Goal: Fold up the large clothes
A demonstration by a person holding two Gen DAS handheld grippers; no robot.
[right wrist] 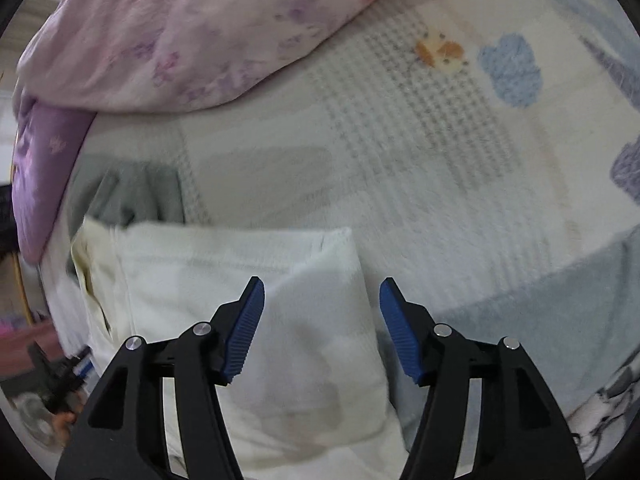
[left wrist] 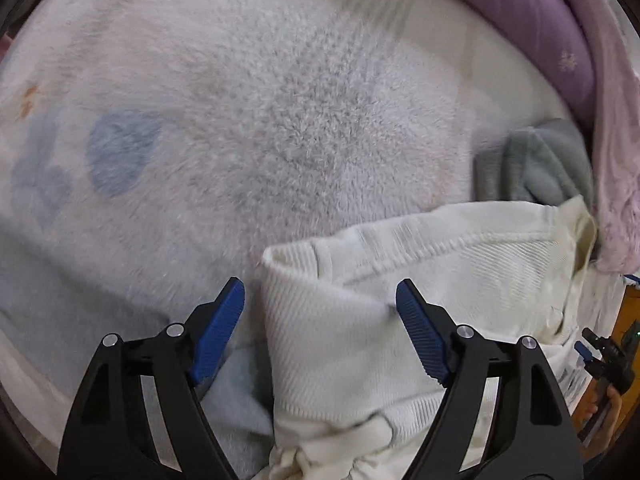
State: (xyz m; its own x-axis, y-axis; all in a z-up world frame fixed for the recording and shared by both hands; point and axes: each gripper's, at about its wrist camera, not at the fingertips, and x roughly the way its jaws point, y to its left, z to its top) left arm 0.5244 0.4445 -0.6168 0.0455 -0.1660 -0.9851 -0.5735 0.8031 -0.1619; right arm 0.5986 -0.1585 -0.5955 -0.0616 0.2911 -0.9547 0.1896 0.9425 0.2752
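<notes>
One large bed is seen under everything, and it is covered by a fluffy white blanket [left wrist: 280, 120] with blue patches and a small orange animal print, so a broad soft surface is given for the folding. A pink flowered quilt [right wrist: 168, 36] and a purple pillow [left wrist: 532, 28] are pushed to the far edge, probably so that the middle is left free. The task's thing, a cream ribbed garment [left wrist: 332, 332], is laid on the blanket at the near edge of the bed, directly under both claws. It looks thick and knitted, with fine ribs and a hem band, and it seems to be doubled over already, since a rounded folded edge is seen at its corner. A grey-green cloth [left wrist: 536, 160] is left just beside it. The left claw [left wrist: 320, 304] is held wide apart above the fold, with no pad pressed on the fabric. The right claw [right wrist: 322, 300] is also held apart, over the garment's corner, and nothing is clamped; it is judged that the garment has been released.
</notes>
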